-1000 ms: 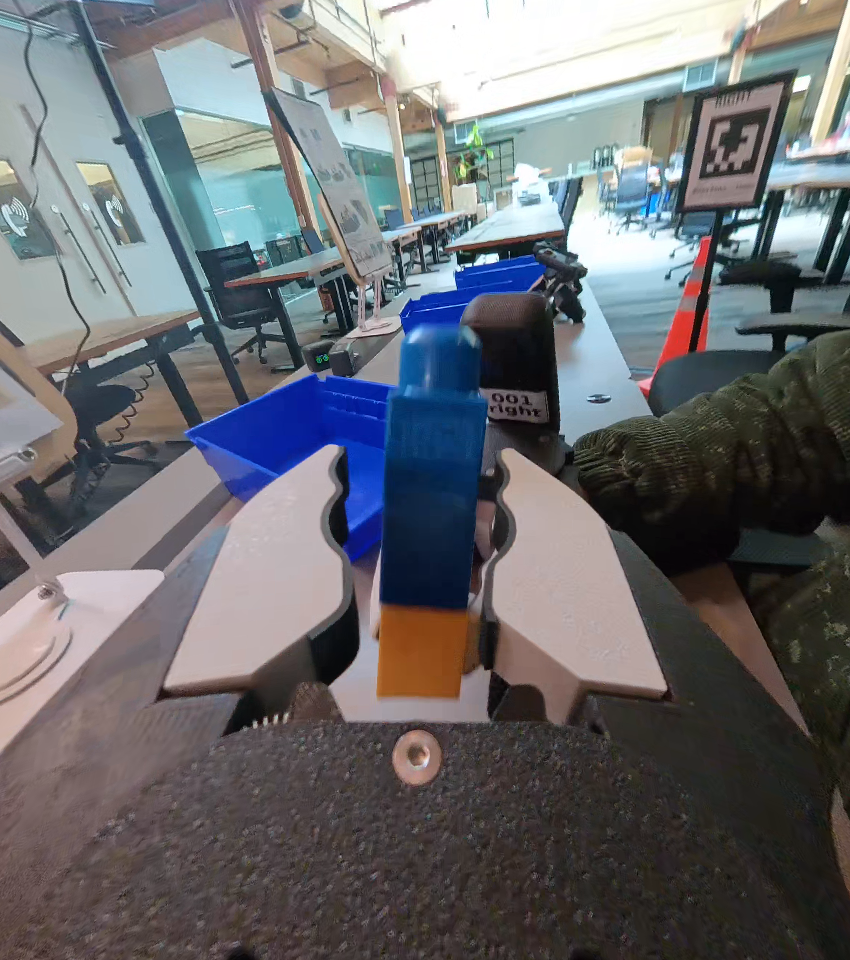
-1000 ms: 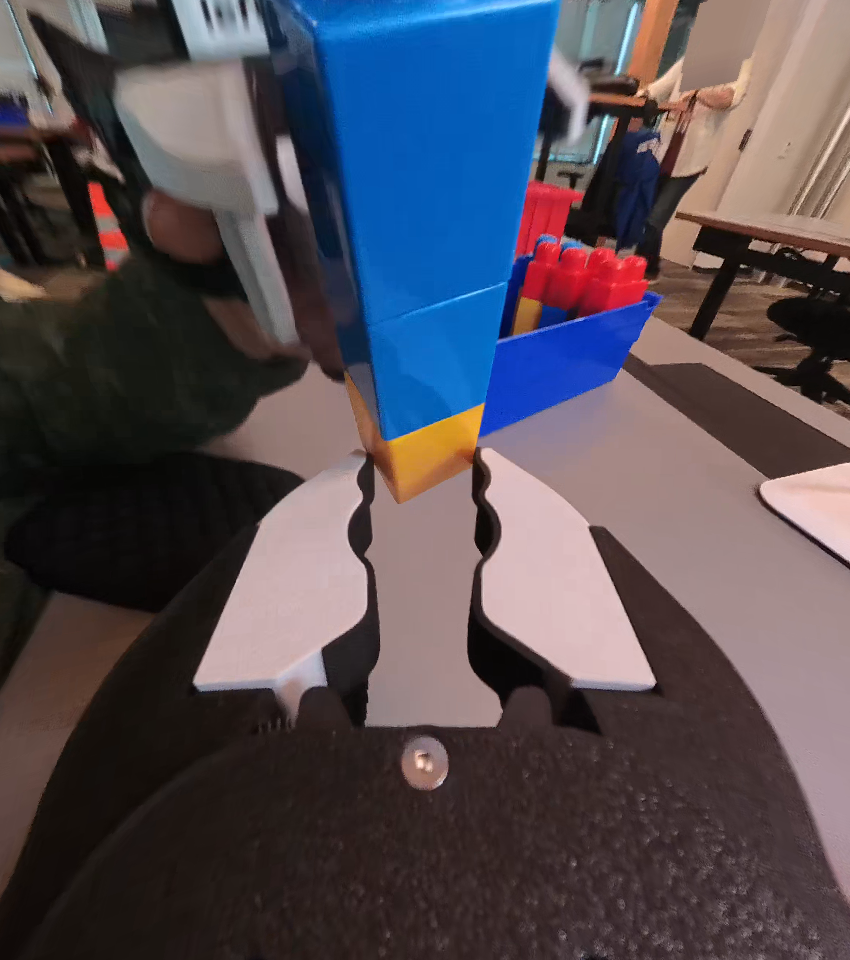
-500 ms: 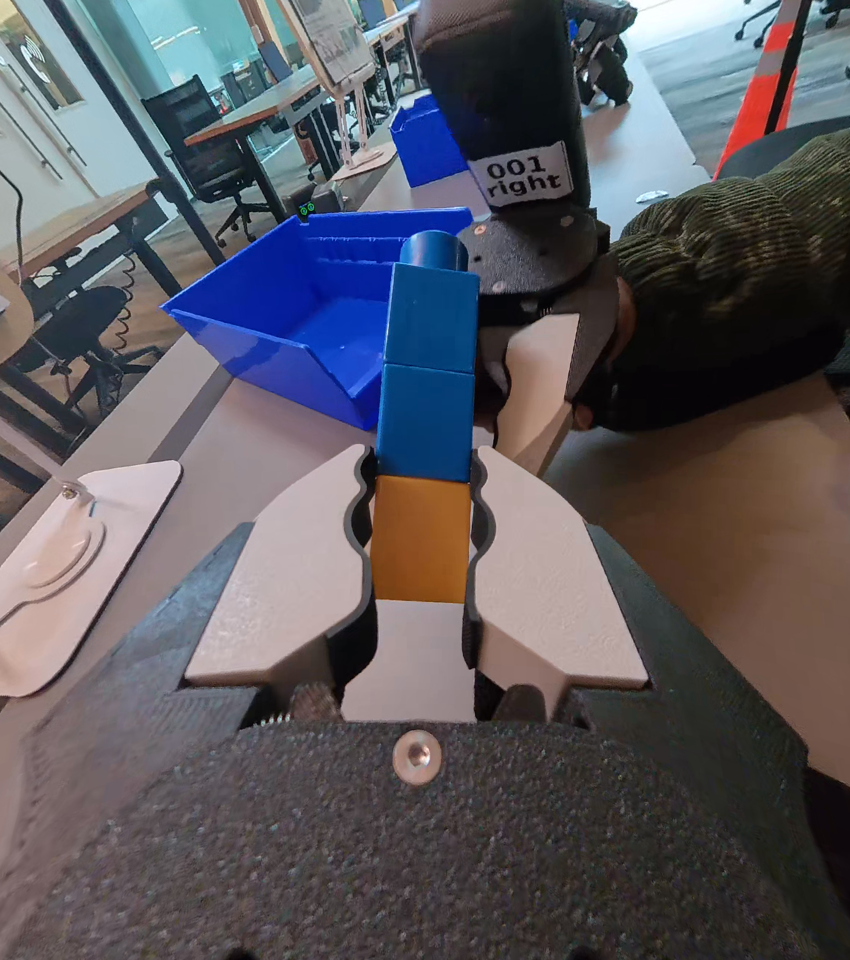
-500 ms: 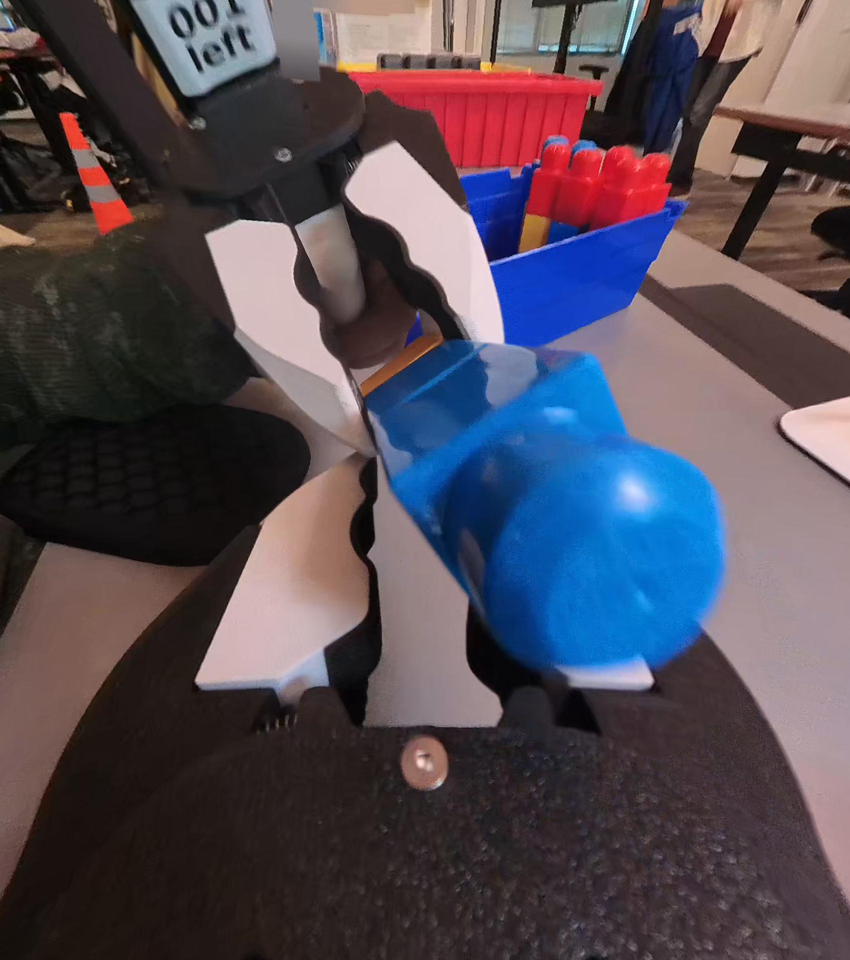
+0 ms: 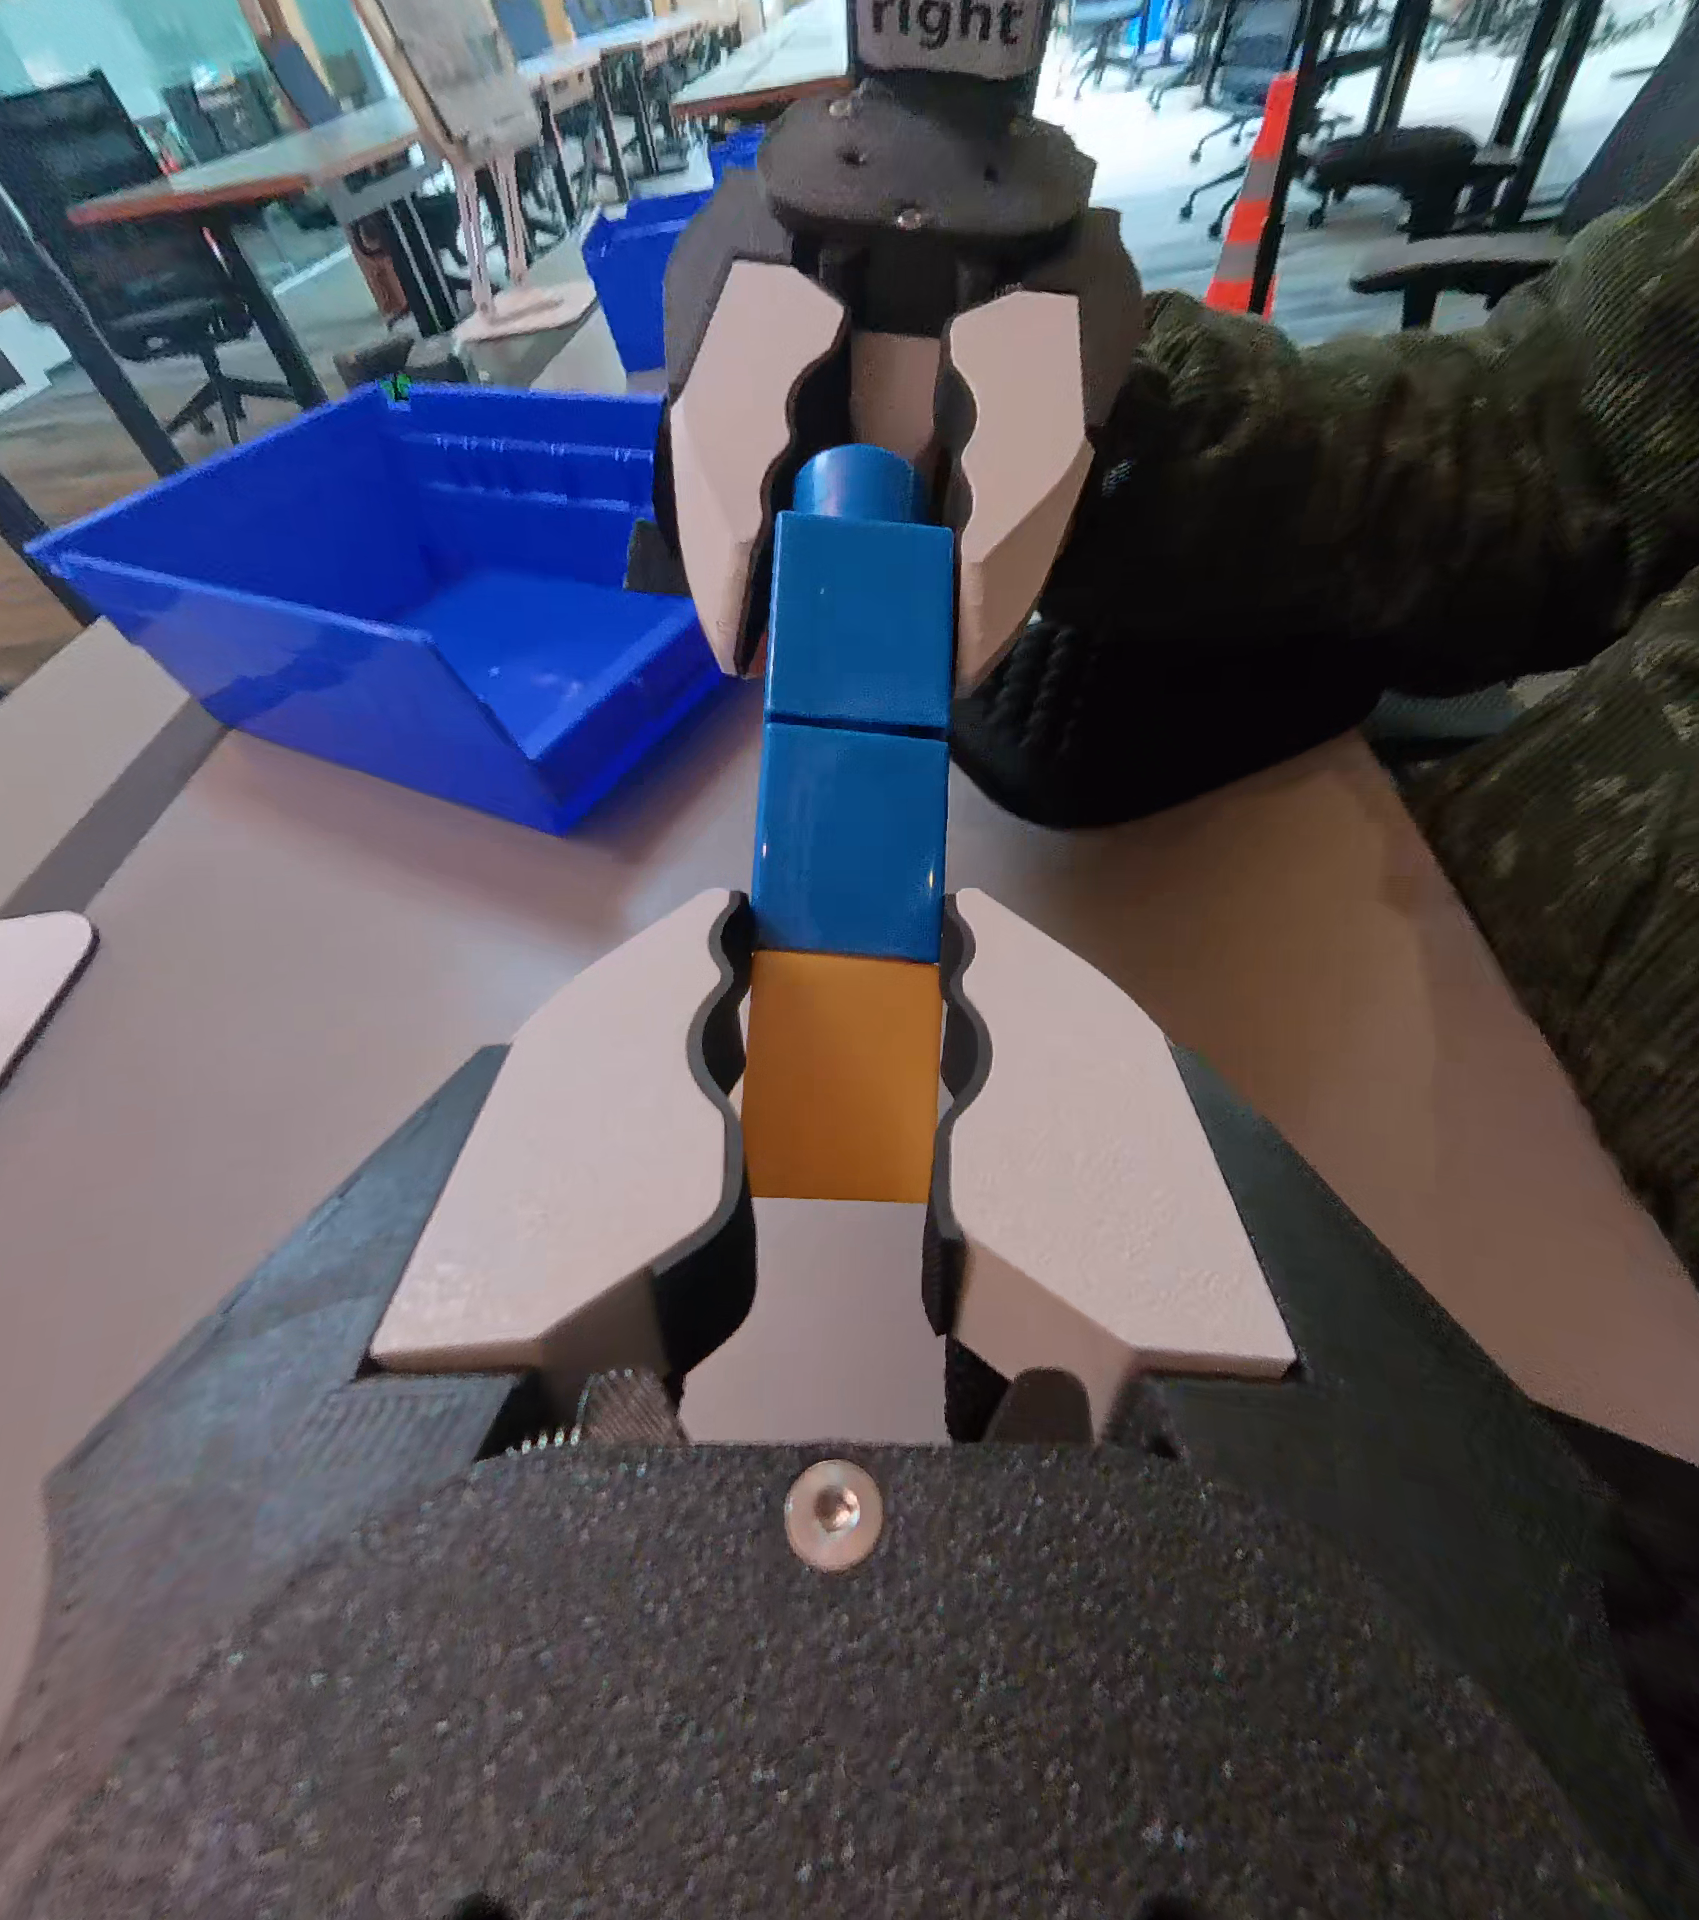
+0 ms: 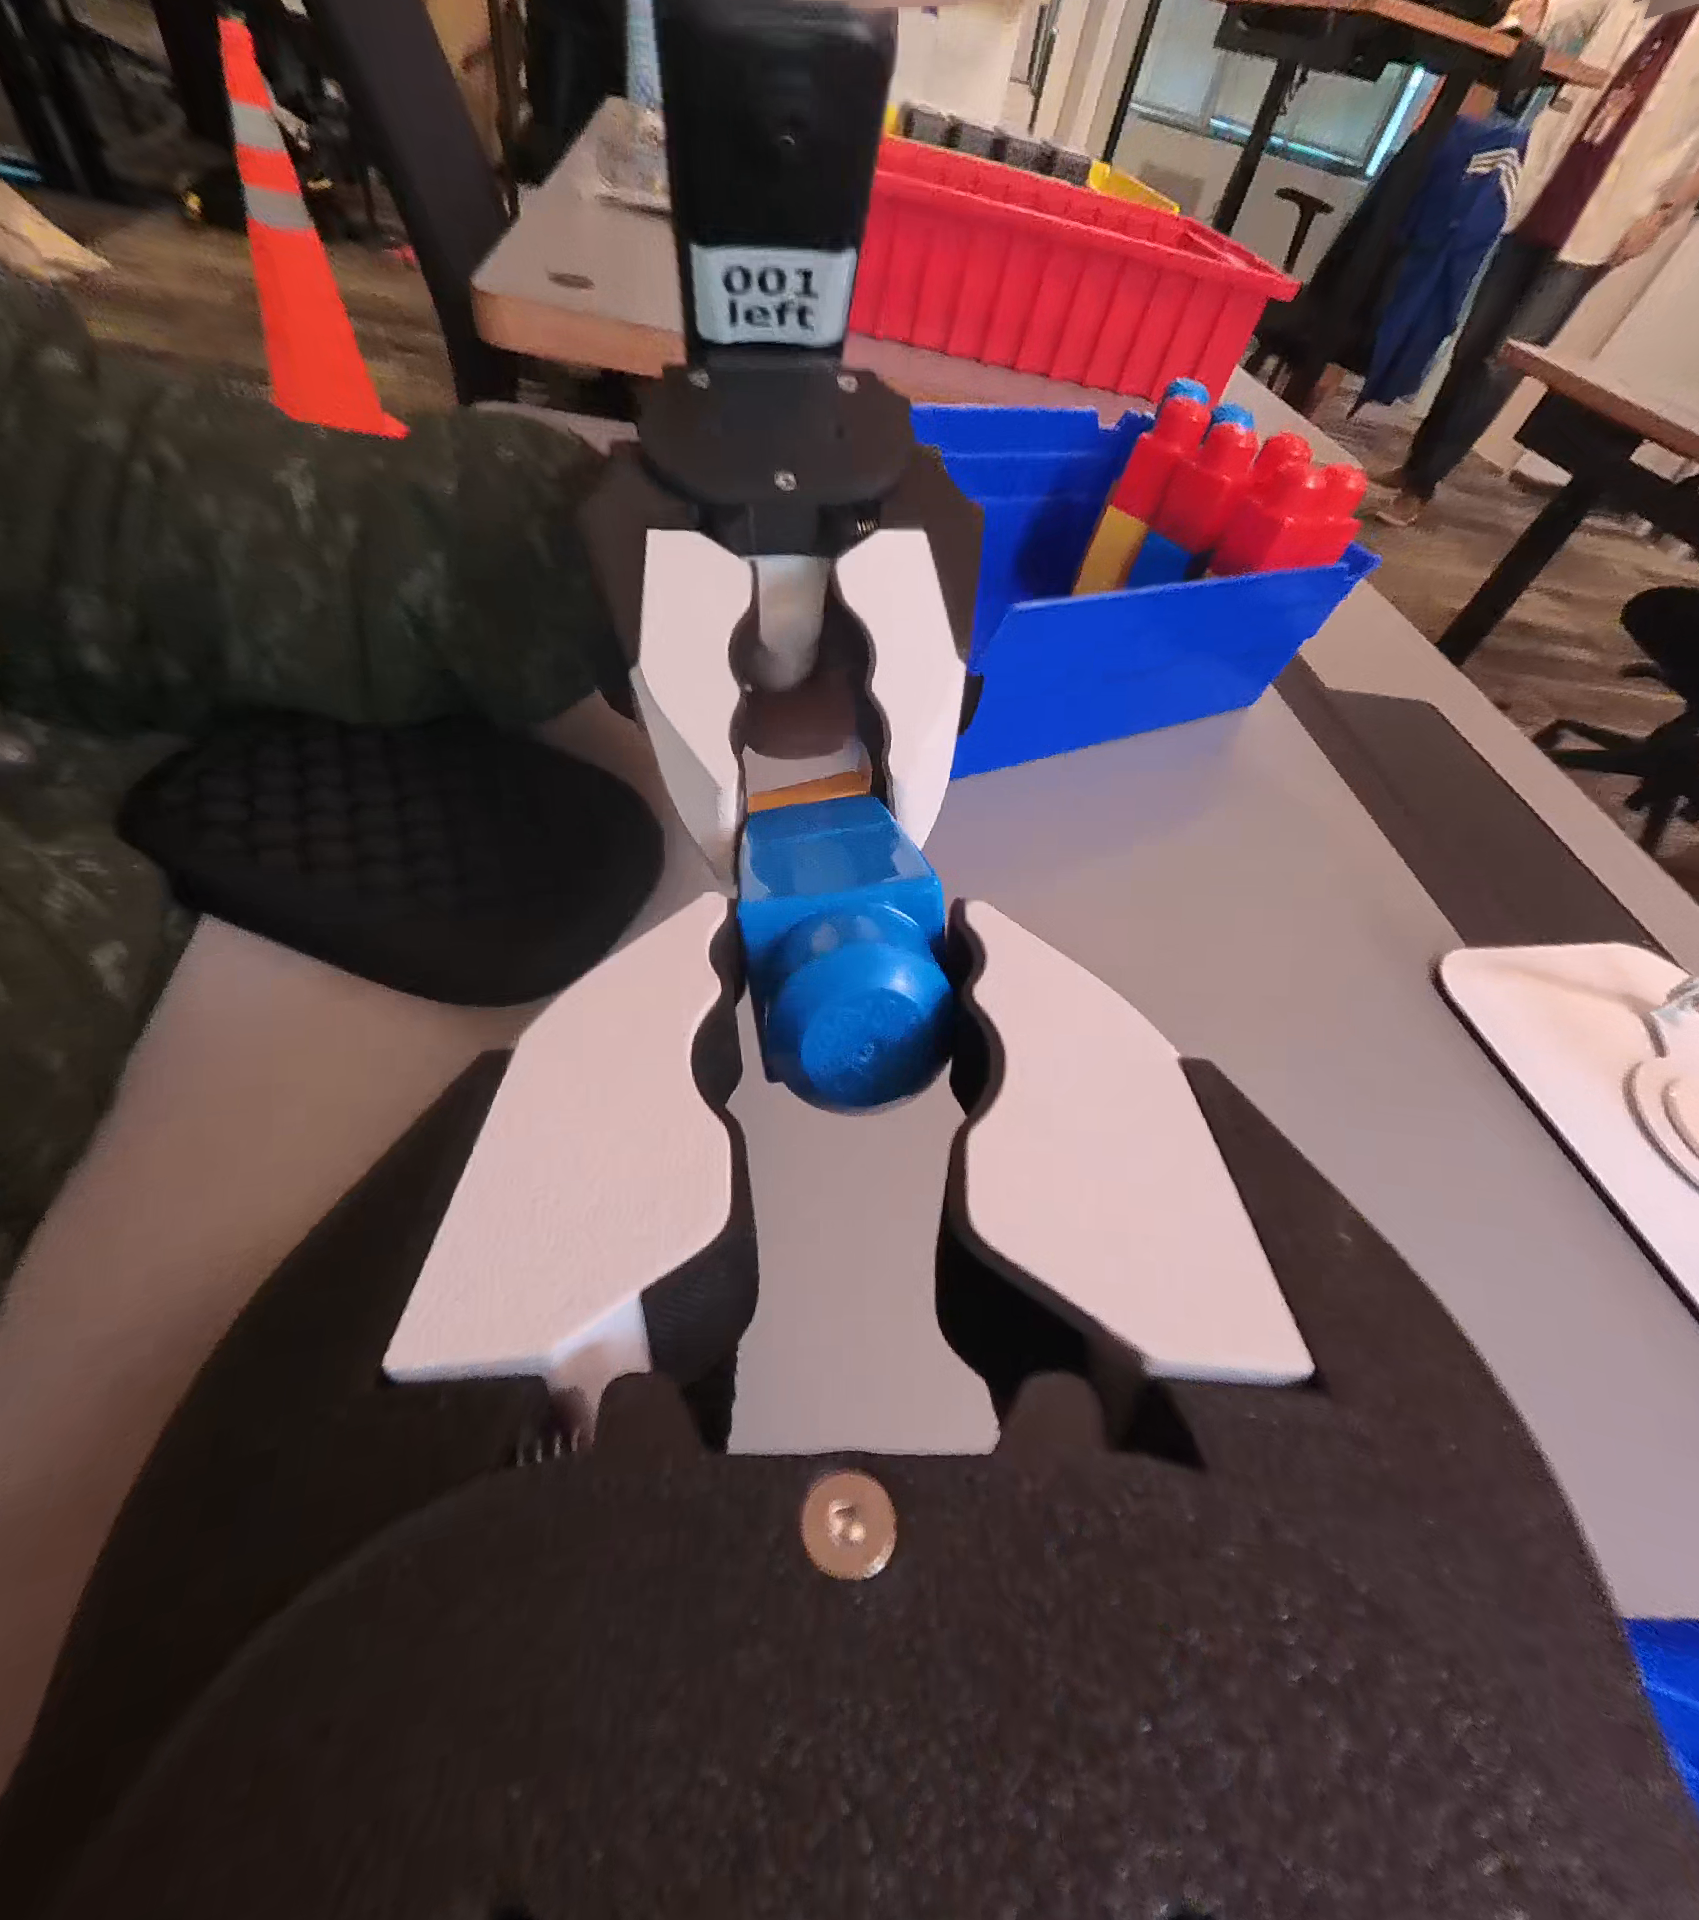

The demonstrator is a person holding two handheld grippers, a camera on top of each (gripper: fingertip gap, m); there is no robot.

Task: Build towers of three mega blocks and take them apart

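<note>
Tower (image 5: 850,831), mid-frame: light, stiff, slick plastic. My left claw (image 5: 840,1049) clamps the orange block (image 5: 840,1081); my right claw (image 6: 845,1023) pinches the top blue block (image 6: 829,904).

Left gripper (image 5: 840,997) low centre of its frame, jaws closed against something at the tips. Right gripper (image 6: 843,997) faces it head-on, tips likewise clamped. Sleeved forearms enter from frame sides.
</note>
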